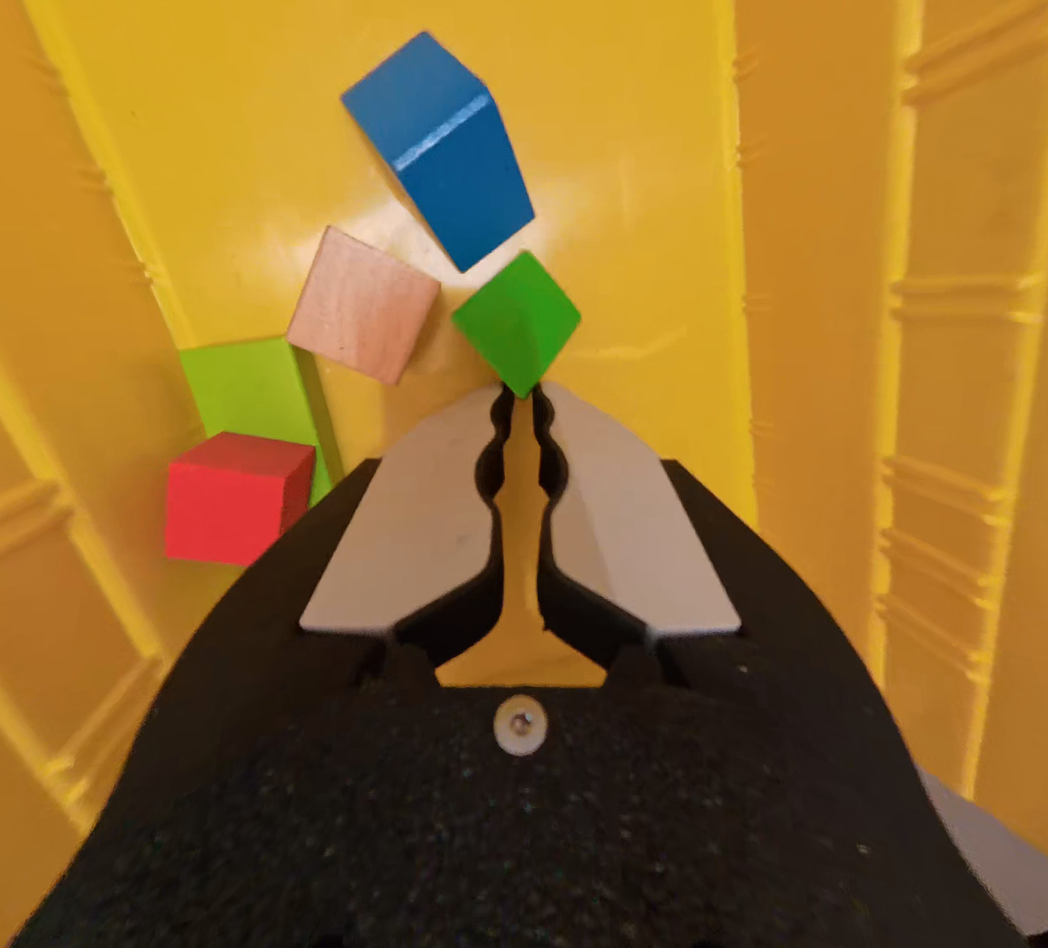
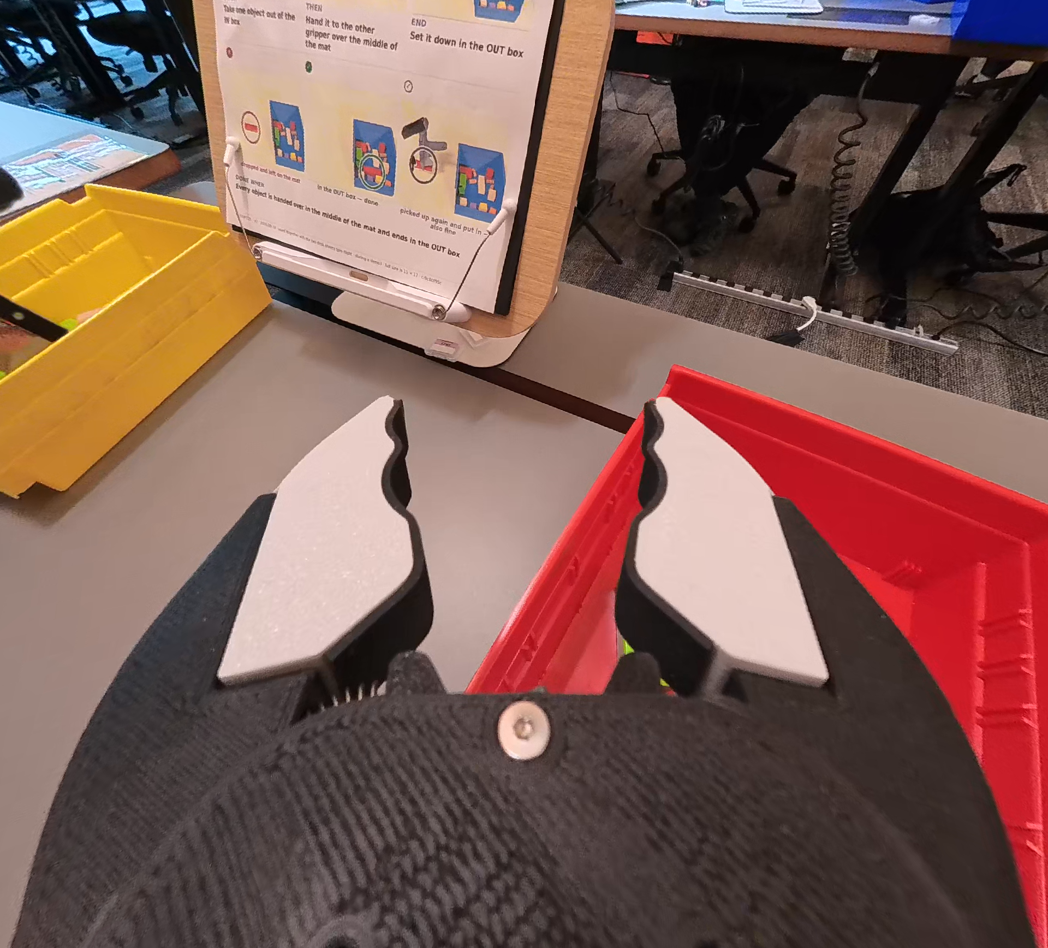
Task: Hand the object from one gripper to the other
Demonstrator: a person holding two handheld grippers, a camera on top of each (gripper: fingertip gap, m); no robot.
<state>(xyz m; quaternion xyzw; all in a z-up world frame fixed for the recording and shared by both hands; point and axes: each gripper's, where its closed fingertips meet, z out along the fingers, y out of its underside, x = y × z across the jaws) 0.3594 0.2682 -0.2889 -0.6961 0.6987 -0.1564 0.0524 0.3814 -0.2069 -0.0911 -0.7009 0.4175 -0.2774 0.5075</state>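
The left gripper (image 1: 523, 394) is down inside the yellow bin (image 1: 624, 70). Its two fingers are nearly together & pinch the bottom corner of a small green block (image 1: 516, 322). Close by lie a blue block (image 1: 439, 149), a plain wood cube (image 1: 363, 305), a lime block (image 1: 249, 387) & a red cube (image 1: 227, 495). The right gripper (image 2: 524, 418) is spread wide w/ nothing in it. It hangs over the grey table (image 2: 170, 552), at the edge of the red bin (image 2: 907, 495).

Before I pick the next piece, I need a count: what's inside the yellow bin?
Five blocks in the yellow bin: blue, plain wood, dark green, light green, red. The left tongs hide the near floor.
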